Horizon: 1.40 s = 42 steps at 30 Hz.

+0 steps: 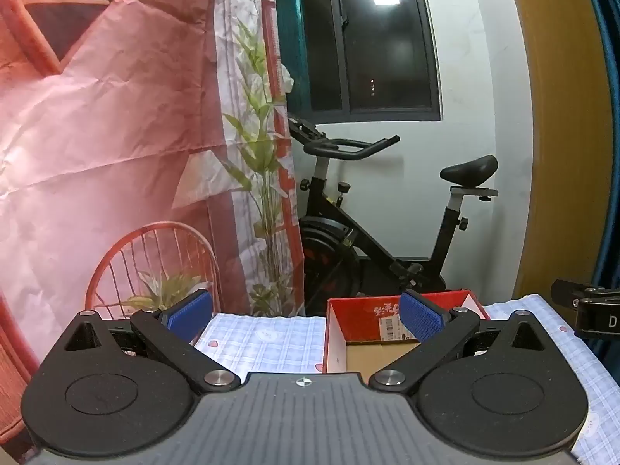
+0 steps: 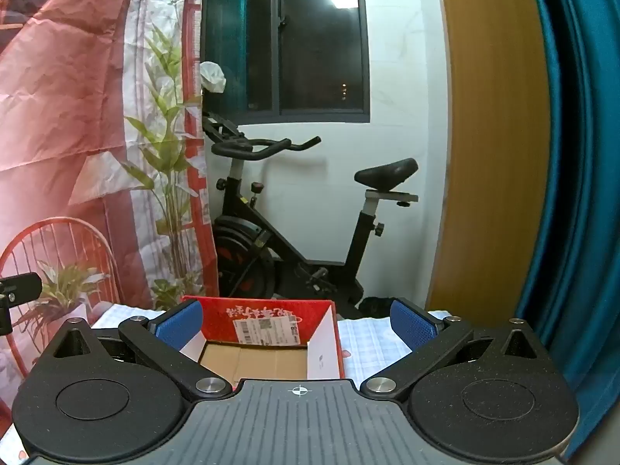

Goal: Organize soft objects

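Note:
A red cardboard box [image 1: 360, 312] with a brown bottom and a shipping label stands open on the checked tablecloth [image 1: 267, 339]. It looks empty. It also shows in the right wrist view [image 2: 271, 312]. My left gripper [image 1: 306, 316] is open and empty, held above the cloth just left of the box. My right gripper [image 2: 296, 323] is open and empty, held over the box's near side. No soft object shows in either view. Part of the right gripper [image 1: 589, 310] shows at the left view's right edge.
A black exercise bike [image 2: 294, 240] stands behind the table under a dark window. A printed red backdrop [image 1: 116, 116] hangs at the left. A wooden panel [image 2: 492, 135] and teal curtain [image 2: 573, 155] are at the right.

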### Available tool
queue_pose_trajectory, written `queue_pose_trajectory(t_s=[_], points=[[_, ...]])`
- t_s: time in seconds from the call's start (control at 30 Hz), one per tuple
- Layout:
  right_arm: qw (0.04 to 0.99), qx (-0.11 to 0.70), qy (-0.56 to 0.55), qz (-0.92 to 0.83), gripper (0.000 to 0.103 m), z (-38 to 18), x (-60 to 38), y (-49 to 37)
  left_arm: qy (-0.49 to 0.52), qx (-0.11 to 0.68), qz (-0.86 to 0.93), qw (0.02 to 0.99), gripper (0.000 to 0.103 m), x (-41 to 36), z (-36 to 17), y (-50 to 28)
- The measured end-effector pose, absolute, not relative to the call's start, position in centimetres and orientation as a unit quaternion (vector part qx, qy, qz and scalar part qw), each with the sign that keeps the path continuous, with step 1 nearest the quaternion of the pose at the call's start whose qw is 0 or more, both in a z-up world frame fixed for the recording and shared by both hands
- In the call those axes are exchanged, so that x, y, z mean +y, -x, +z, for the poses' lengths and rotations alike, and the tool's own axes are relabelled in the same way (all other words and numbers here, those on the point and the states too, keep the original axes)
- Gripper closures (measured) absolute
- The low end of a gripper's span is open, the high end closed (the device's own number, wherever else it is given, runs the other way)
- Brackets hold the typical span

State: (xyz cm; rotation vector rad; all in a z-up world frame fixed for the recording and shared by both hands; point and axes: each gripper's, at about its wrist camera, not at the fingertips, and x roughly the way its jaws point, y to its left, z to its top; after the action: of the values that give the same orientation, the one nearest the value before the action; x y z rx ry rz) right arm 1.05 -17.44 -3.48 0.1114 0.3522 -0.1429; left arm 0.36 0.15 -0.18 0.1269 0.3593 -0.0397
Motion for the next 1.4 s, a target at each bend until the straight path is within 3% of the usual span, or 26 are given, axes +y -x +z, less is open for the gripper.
queue_pose_trajectory(t_s=[1.4], points=[[0.981,0.174,-0.053,-0.069,0.000,-4.0,-17.8,-1.2,-0.063,0.180,-0.007,0.982,0.000,0.4,-0.1,-0.9]])
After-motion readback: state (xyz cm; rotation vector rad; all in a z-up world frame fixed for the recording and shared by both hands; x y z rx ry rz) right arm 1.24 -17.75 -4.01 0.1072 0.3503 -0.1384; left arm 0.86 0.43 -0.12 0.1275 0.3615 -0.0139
